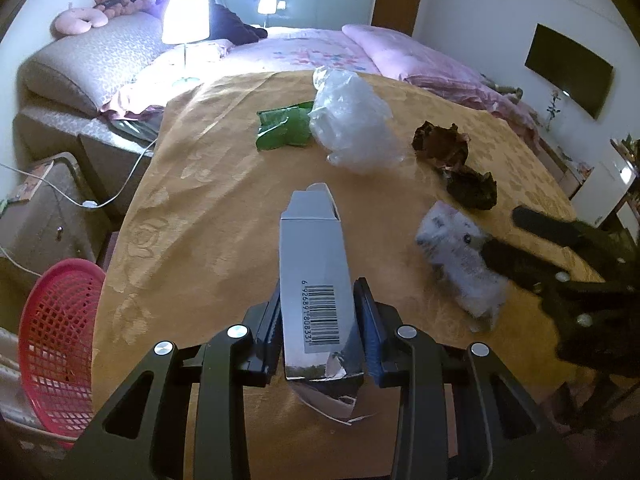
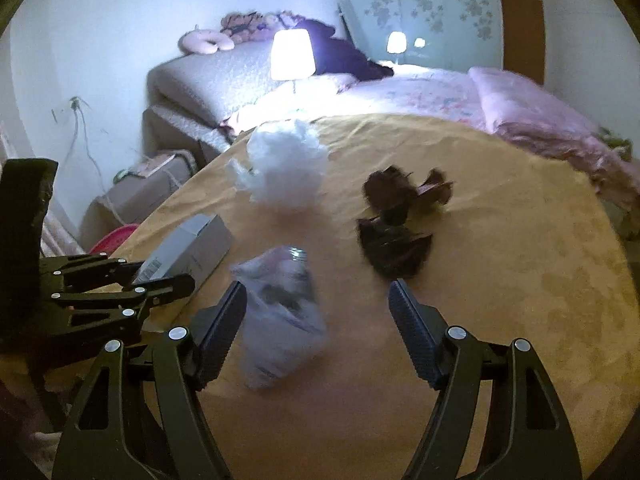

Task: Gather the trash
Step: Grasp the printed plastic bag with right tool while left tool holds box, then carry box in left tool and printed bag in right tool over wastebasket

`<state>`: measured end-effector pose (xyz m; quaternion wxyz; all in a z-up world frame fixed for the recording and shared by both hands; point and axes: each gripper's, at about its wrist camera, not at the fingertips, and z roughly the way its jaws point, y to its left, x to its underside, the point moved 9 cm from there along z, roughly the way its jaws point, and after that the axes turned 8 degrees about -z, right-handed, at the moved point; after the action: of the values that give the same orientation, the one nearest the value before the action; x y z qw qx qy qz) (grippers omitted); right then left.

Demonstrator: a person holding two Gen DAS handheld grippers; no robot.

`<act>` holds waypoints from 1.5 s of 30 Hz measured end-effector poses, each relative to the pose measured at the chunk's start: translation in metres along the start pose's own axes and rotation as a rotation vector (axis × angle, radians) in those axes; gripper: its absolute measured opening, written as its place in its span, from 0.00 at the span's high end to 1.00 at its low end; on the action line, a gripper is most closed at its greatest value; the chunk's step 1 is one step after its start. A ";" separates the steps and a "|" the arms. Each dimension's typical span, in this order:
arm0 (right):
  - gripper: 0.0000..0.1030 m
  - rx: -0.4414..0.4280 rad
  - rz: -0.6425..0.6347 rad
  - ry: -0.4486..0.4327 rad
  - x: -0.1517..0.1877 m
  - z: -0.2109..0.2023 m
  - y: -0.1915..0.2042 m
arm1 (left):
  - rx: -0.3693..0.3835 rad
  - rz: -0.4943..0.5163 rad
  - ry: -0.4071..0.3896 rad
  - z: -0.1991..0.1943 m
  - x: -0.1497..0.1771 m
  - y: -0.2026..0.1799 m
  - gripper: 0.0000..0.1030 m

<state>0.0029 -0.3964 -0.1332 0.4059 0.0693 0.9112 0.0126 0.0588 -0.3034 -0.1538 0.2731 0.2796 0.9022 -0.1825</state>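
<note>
Right now the left gripper point(image 1: 318, 312) is clamped on a grey carton point(image 1: 314, 272), barcode side up, pads on its two long sides near the torn end. Looks light, hollow cardboard; walls prob flex, so a firm squeeze could crush it. Grip across the narrow width seems OK.

Right gripper point(image 2: 316, 312) stands spread wide, nothing pinched, w/ a crumpled printed plastic wrapper point(image 2: 280, 312) lying between its fingers on the yellow tablecloth point(image 2: 500, 260). Wrapper likely v. light, soft, slippery; best pinched at the bunched middle.

Further off: clear plastic bag point(image 1: 348, 120), green wrapper point(image 1: 282, 126), dark crumpled scraps point(image 1: 440, 144). Red basket point(image 1: 56, 340) sits off the table's left edge.
</note>
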 end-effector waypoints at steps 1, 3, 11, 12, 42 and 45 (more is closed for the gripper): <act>0.31 -0.023 0.010 0.010 0.002 0.004 0.002 | -0.001 -0.001 0.000 0.000 0.000 0.001 0.69; 0.31 -0.051 0.021 0.021 0.004 0.009 0.008 | -0.006 -0.006 0.000 -0.001 0.000 0.004 0.69; 0.32 -0.024 -0.066 0.054 0.013 0.017 0.028 | -0.014 -0.009 -0.011 -0.004 -0.001 0.012 0.70; 0.34 -0.010 -0.072 0.057 0.015 0.017 0.028 | -0.012 -0.009 -0.013 -0.004 -0.001 0.012 0.71; 0.62 -0.082 -0.100 -0.027 -0.022 0.012 0.079 | -0.073 -0.109 -0.123 -0.085 -0.002 0.089 0.72; 0.62 -0.095 -0.116 -0.038 -0.031 0.011 0.090 | -0.103 -0.128 -0.142 -0.096 -0.001 0.107 0.72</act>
<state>0.0420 -0.3124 -0.1108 0.4259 -0.0028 0.9042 0.0309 0.0865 -0.1747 -0.0961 0.3380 0.1935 0.9048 -0.1724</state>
